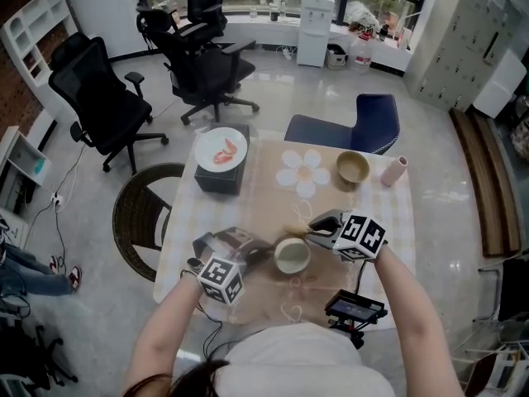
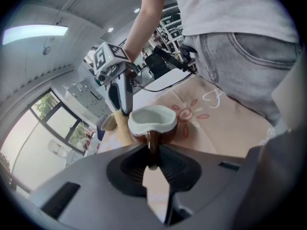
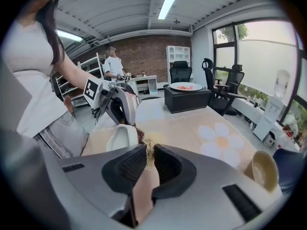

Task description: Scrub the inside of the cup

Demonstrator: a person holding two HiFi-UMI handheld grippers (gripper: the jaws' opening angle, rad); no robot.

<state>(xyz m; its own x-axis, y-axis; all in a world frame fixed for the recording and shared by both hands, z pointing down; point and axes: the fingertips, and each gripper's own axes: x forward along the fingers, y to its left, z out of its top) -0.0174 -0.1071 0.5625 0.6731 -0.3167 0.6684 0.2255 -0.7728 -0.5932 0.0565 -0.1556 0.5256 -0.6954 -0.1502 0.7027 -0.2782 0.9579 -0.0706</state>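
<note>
While black office chairs (image 1: pixel 103 106) stand beyond, the table (image 1: pixel 264 205) bears printed flowers (image 1: pixel 302 170).

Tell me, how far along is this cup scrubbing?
The setup looks done: the left gripper is clamped on the handle of the upright cup, and the right gripper pinches a straw-coloured scrubber. In hand: the scrubber sits beside the cup's rim, not inside it. Left to do: working it round the pale inside. Whether any scrubbing has happened yet, I cannot tell.
</note>
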